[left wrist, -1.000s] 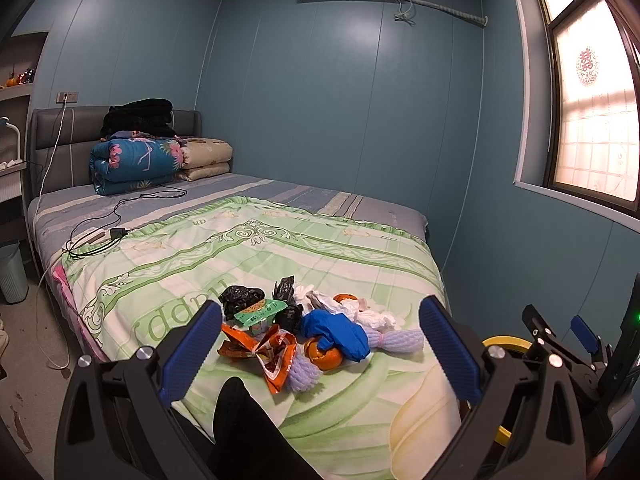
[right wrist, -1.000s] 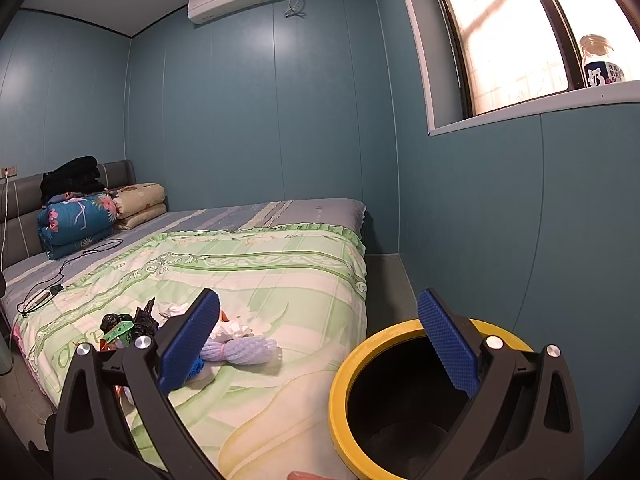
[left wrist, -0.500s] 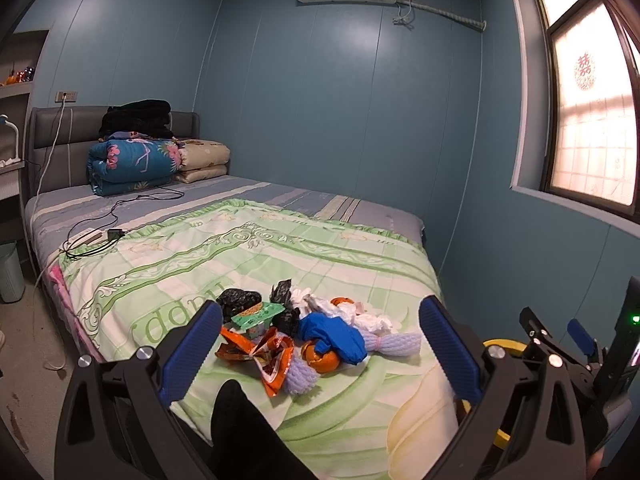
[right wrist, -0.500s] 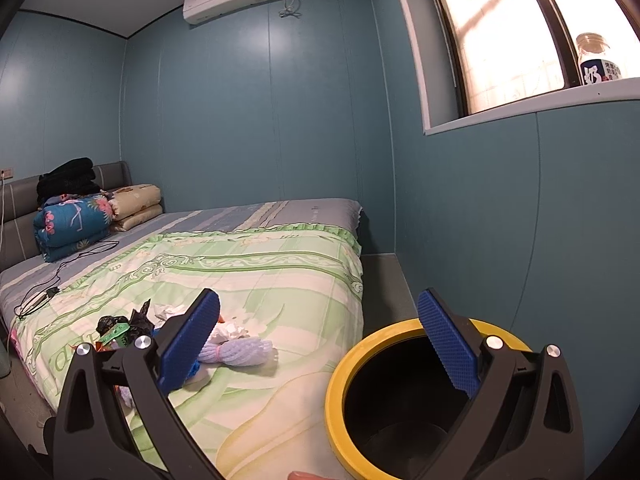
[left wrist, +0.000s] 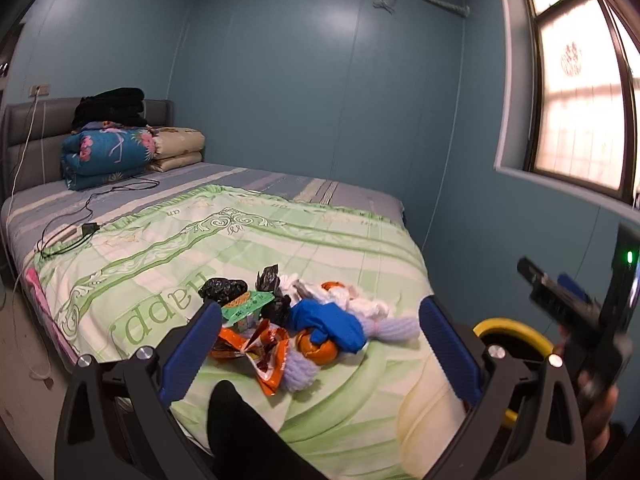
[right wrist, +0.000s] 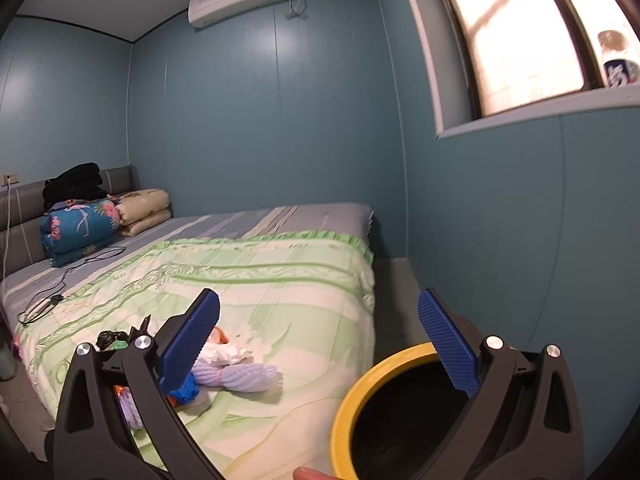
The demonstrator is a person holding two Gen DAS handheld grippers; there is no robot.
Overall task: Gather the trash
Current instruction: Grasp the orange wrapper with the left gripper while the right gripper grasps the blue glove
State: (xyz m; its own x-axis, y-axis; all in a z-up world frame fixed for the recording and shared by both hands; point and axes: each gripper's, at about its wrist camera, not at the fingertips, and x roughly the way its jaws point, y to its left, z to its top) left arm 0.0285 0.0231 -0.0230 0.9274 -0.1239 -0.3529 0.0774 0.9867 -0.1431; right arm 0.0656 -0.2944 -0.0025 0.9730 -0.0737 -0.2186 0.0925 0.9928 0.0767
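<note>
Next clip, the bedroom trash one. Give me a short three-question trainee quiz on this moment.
1. True or false: the left gripper is shut on the blue cloth.
2. The yellow-rimmed bin stands: A) on the quilt, B) on the floor beside the bed, C) on the windowsill.
3. Fill in: the trash pile lies on the green ____.

Key: 1 false, both the left gripper and the right gripper are open and hold nothing; 2 B; 3 quilt.
</note>
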